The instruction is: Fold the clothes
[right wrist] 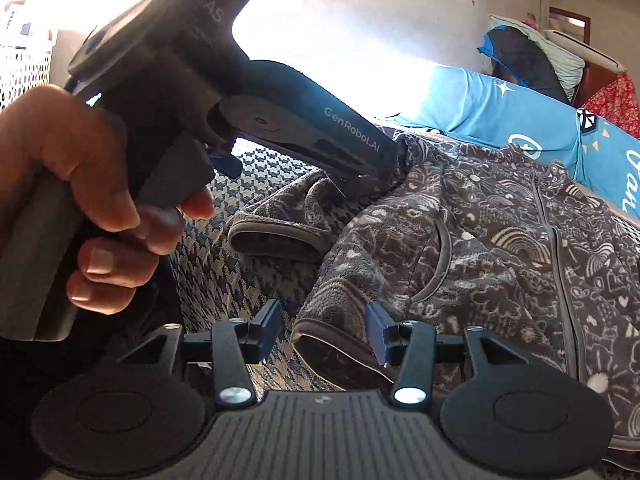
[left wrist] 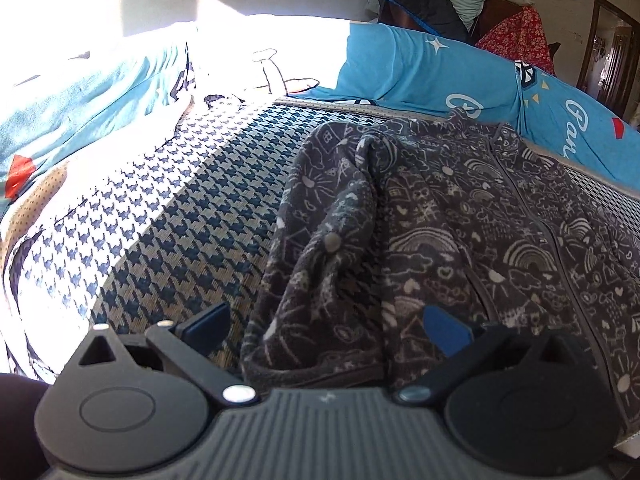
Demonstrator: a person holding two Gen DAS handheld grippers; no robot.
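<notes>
A dark grey fleece jacket (left wrist: 460, 216) with white doodle print lies zipper-up on a houndstooth mat (left wrist: 160, 220). Its sleeve (left wrist: 320, 248) trails toward me, and my left gripper (left wrist: 328, 326) stands open wide around it, pads clear of the cloth. In the right wrist view a hand (right wrist: 60, 184) holds that left gripper (right wrist: 280, 176) over the sleeve cuff (right wrist: 276, 236). My right gripper (right wrist: 324, 332) is open, low over the jacket (right wrist: 500, 240). A bound near corner (right wrist: 332, 344) lies between its pads, with a gap on the left side.
Blue printed pillows (left wrist: 420, 68) line the far edge of the mat, also seen as blue pillows (right wrist: 480, 108). A red floral cloth (left wrist: 516, 40) and a dark bundle sit behind them. A white perforated basket (right wrist: 20, 68) stands far left. Bright sun falls on the bedding at left.
</notes>
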